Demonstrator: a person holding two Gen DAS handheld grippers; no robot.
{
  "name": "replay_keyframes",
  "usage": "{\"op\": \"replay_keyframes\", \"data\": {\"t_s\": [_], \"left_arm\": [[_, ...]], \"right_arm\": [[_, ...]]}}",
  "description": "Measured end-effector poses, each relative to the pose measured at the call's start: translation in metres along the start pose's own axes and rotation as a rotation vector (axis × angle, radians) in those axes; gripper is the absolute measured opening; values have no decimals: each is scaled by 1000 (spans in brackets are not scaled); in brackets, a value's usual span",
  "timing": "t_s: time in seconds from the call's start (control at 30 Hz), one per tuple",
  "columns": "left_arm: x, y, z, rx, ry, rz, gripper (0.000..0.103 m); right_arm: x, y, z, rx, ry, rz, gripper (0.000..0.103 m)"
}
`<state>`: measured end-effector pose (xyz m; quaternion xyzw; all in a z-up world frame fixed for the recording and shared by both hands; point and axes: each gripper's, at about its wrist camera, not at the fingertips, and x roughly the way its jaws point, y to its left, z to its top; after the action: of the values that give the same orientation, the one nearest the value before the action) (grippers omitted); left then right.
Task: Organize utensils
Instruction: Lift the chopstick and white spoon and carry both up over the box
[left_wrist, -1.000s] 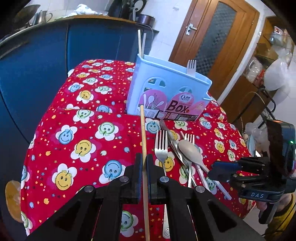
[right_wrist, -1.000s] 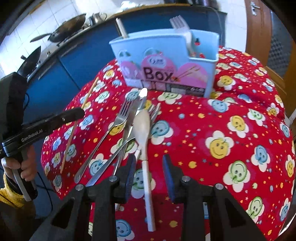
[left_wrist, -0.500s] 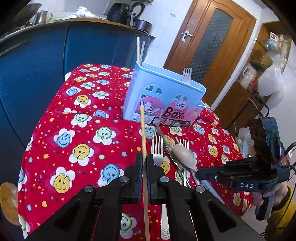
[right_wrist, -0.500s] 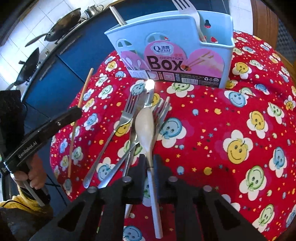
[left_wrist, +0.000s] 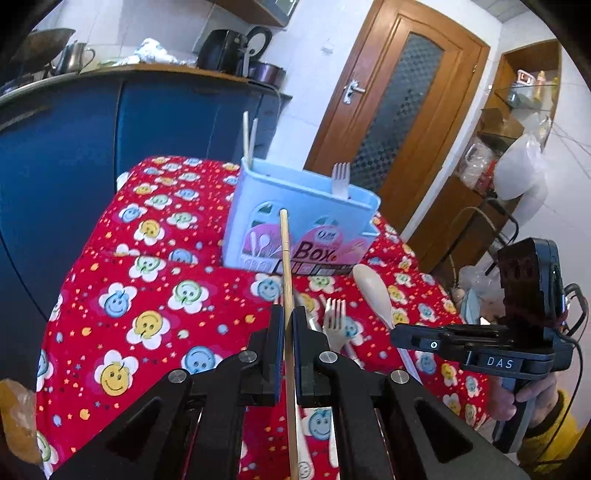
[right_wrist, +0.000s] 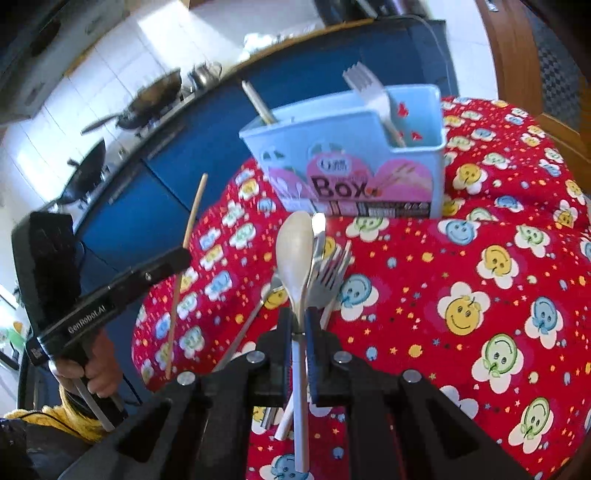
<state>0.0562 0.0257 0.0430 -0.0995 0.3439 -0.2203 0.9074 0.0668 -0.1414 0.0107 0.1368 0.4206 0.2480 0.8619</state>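
A light blue utensil box (left_wrist: 295, 225) (right_wrist: 354, 162) stands on the red smiley tablecloth (left_wrist: 147, 295); two chopsticks (left_wrist: 248, 136) and a fork (left_wrist: 340, 179) stand in it. My left gripper (left_wrist: 289, 332) is shut on a wooden chopstick (left_wrist: 285, 258), raised above the cloth in front of the box. My right gripper (right_wrist: 298, 332) is shut on the handle of a white spoon (right_wrist: 295, 254), lifted off the pile. Forks (right_wrist: 330, 273) and a metal spoon (right_wrist: 317, 229) lie on the cloth below it.
A blue counter (left_wrist: 110, 122) with pans and a kettle runs behind the table. A wooden door (left_wrist: 399, 110) is at the back right, and shelves with bags stand at the far right (left_wrist: 517, 147). The table edge drops off at the left (left_wrist: 40, 332).
My right gripper closed on the white spoon and lifted it off the pile. My left gripper rose with the chopstick and moved nearer the box.
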Motion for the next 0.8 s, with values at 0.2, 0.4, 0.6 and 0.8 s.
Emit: {"op": "replay_keyframes", "data": {"t_s": [0.2,0.4,0.6,0.8], "left_arm": [[-7,-6,7,-4,-52,-14,4],[-16,-14,21,5,-128,-13,4],[-19,-19,42,19,-202,0,4],[-15,-27,65,59,-296,42,4]], "right_arm": [[-20,0,2,14,-124,-1,8],[-42,4,9,-7,-239,-9,8],[-51,5,16,-10,-317,7,8],[-56,7,24,-31,-399,-6,8]]}}
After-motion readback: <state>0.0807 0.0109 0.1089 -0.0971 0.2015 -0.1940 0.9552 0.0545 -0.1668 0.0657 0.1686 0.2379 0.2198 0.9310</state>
